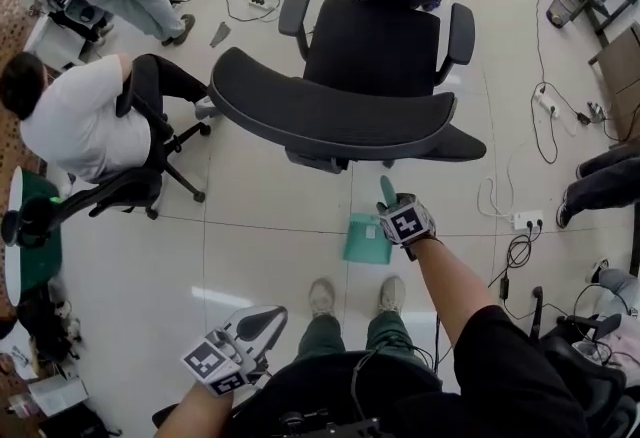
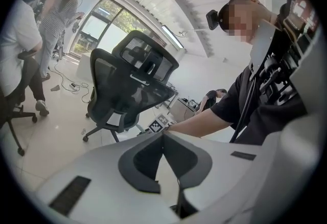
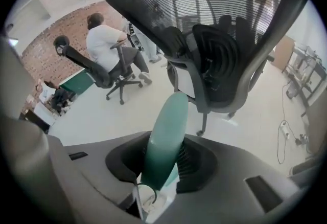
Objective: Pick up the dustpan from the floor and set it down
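Two grippers are shown, and only the right one is engaged with the task. At seven o'clock in the head view, the left gripper (image 1: 270,318) is carried low, with its jaws brought together on nothing. Just right of centre, at six o'clock from the large office chair (image 1: 370,56), the green dustpan (image 1: 362,241) is seen on the floor (image 1: 260,226), apparently lying flat just ahead of the person's shoes (image 1: 322,296). Its handle (image 3: 166,136) is taken between the jaws of the right gripper (image 1: 400,223), which are closed against it on both sides. The grasp is therefore judged to be made. The lift is not yet begun, and the setting down is left to be done.
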